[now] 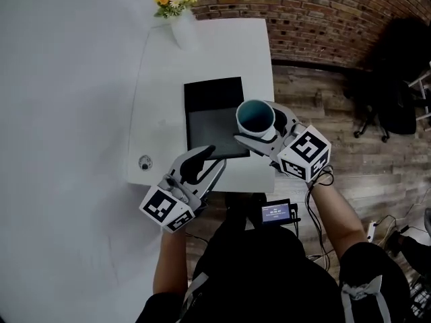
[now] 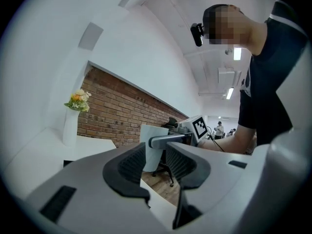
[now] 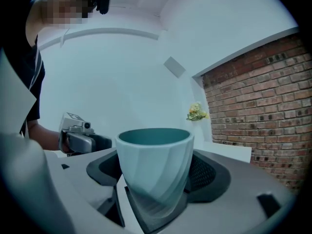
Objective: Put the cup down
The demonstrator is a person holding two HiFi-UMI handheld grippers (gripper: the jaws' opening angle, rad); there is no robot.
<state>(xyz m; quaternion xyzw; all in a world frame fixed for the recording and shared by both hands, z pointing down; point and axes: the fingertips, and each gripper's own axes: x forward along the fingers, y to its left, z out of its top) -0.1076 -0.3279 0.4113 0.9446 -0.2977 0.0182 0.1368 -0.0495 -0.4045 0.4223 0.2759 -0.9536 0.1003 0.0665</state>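
A pale blue-green cup (image 1: 256, 116) (image 3: 155, 165) with a dark teal inside stands upright between the jaws of my right gripper (image 1: 258, 129) (image 3: 155, 172), which is shut on its lower wall. It hangs over the right edge of a black mat (image 1: 214, 116) on the white table (image 1: 161, 99). My left gripper (image 1: 212, 159) (image 2: 156, 162) hovers near the table's front edge, left of the cup, its jaws apart with nothing between them. Through that gap the left gripper view shows the cup (image 2: 152, 147) and the right gripper (image 2: 194, 128) farther off.
A white vase of yellow flowers (image 1: 176, 9) (image 2: 73, 118) stands at the table's far end. A small round fitting (image 1: 145, 161) sits near the front left corner. A small screen device (image 1: 276, 212) hangs at the person's waist. An office chair (image 1: 390, 103) stands on the wooden floor at right.
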